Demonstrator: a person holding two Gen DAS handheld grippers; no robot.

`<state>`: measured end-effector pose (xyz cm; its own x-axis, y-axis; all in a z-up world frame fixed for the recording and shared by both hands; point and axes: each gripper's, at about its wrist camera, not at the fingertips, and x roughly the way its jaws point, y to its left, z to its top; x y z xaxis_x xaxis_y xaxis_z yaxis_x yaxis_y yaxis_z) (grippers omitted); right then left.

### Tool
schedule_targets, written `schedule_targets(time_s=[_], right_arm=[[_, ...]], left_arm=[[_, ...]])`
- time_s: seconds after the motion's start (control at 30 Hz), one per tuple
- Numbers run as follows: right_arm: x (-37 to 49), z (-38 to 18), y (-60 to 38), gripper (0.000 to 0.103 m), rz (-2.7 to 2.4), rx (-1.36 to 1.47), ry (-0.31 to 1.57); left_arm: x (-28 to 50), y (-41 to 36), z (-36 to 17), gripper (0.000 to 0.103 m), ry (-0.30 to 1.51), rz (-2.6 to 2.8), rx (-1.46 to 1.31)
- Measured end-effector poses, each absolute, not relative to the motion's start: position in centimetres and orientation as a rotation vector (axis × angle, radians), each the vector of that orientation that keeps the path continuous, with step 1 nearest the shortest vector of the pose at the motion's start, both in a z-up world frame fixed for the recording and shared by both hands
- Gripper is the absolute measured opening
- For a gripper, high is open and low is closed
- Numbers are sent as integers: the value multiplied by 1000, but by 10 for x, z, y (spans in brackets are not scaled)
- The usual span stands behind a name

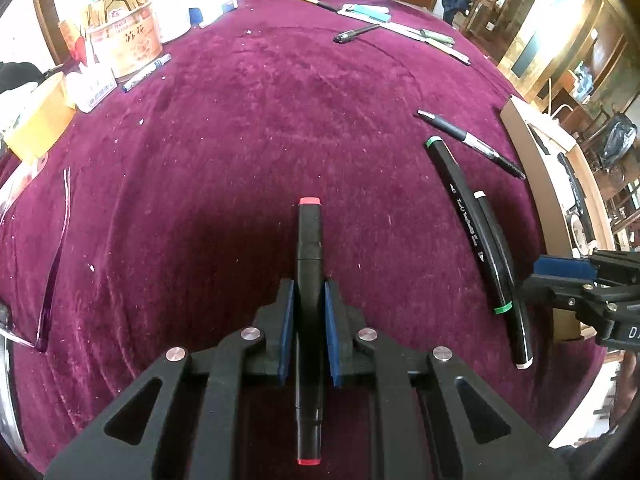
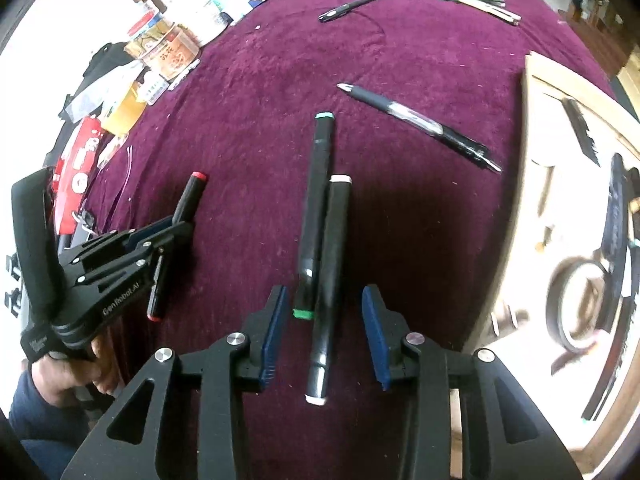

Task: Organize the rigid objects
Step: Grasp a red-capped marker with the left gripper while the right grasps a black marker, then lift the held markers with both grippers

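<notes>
- Clamped between my left jaws [image 1: 309, 300] in the left wrist view is a black marker with red ends [image 1: 309, 264]; the blue pads press on both sides of its barrel, and it runs straight ahead, one red cap far out and the other back under the jaw frame.
- Beneath it spreads the purple velvet cloth of the table [image 1: 248, 128].
- To the right lie two black markers side by side and touching, one with green ends [image 1: 466, 216], one with white ends [image 1: 505, 280].
- Just beyond them is a black pen [image 1: 472, 143], lying at a slant.
- My right jaws [image 1: 560, 276] come in at the right edge, near a wooden tray [image 1: 532, 168].
- Far off along the table sits a loose row of pens [image 1: 400, 26]; at the left, a round tin [image 1: 128, 40].
- Between my right jaws [image 2: 325, 330] in the right wrist view run the green-ended and white-ended markers together; the pads stand apart from both, touching neither, so the jaws are partly open and hold nothing.
- My left jaws [image 2: 172, 228] at the left grip the red-ended marker, with a hand [image 2: 68, 372] on the handle.
- At the right edge, the tray appears blurred.
</notes>
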<state>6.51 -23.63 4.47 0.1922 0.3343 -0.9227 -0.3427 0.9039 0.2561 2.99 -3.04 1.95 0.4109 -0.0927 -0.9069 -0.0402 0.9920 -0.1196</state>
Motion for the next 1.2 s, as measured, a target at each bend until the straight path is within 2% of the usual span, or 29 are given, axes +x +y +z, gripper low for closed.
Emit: schedule_targets(time_s=[0.4, 0.43, 0.6, 1.2], right_arm=[[62, 30, -220, 32, 462, -55, 1277], [61, 30, -215, 26, 462, -77, 1273], [61, 36, -214, 18, 464, -81, 1261], [71, 30, -226, 18, 416, -23, 1299]], left_arm=[[30, -32, 19, 12, 1143, -44, -110], [30, -32, 19, 12, 1143, -45, -112], [29, -31, 19, 13, 1140, -48, -119], [30, -31, 19, 13, 1141, -49, -110]])
